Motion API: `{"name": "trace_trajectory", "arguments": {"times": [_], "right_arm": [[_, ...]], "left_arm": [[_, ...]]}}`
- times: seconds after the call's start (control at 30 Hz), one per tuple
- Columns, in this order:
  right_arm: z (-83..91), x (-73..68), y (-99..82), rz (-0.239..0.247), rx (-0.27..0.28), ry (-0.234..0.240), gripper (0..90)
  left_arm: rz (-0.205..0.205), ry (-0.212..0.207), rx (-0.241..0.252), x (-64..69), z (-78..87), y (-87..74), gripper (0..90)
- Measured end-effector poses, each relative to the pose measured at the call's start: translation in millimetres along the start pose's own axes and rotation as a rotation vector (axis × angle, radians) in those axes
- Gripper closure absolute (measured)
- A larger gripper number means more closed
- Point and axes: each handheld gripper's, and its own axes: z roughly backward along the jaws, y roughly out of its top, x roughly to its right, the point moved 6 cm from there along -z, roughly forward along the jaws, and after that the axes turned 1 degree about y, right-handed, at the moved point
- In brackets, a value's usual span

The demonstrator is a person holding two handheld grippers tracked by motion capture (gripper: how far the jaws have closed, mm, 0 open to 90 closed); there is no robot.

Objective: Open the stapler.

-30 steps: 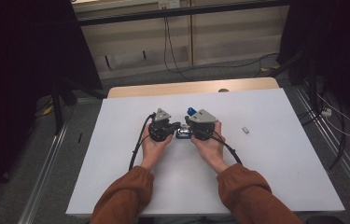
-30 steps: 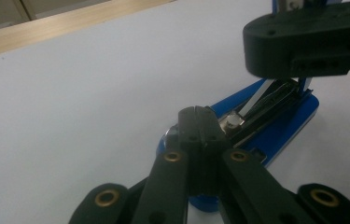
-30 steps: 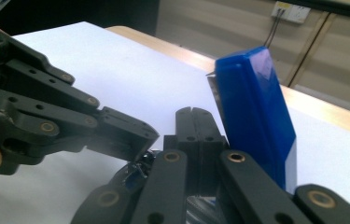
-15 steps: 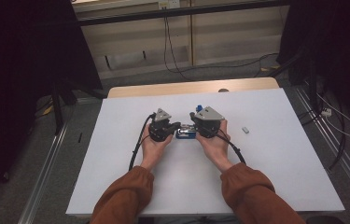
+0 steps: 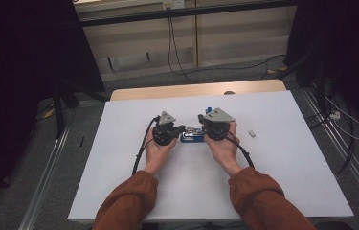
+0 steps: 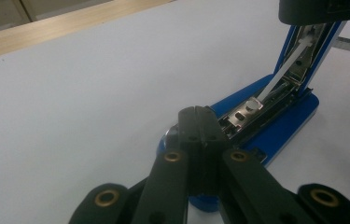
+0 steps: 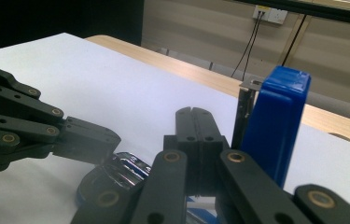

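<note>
Blue stapler [image 5: 194, 137] at mid-tabletop [image 5: 119, 191], lid swung open. Left gripper [image 6: 199, 122] and right gripper [image 7: 194, 122] have their fingers fully closed, gripping nothing; with no grip, the upright lid may snap shut or the base skid.

The right gripper [image 5: 201, 125] now sits a little nearer the far edge of the table [image 5: 119, 182] than a second ago, and the grey plate on top of it is tipped more toward that far edge. The blue top arm of the stapler [image 5: 192, 137] now stands raised just beside the right gripper, above the base, on the side toward the table's far edge.
</note>
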Motion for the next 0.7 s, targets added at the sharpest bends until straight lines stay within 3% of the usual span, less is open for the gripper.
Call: {"name": "trace_trajectory", "arguments": {"times": [0.17,0.7], "right_arm": [[1.8,4.6,0.3,-0.023,-0.002,0.000,90.0],[12.6,21.2,-2.2,-0.001,-0.002,-0.030,90.0]], "left_arm": [[0.002,0.000,0.004,-0.5,-0.1,0.2,90.0],[-0.002,0.003,-0.006,0.4,0.0,0.1,90.0]]}}
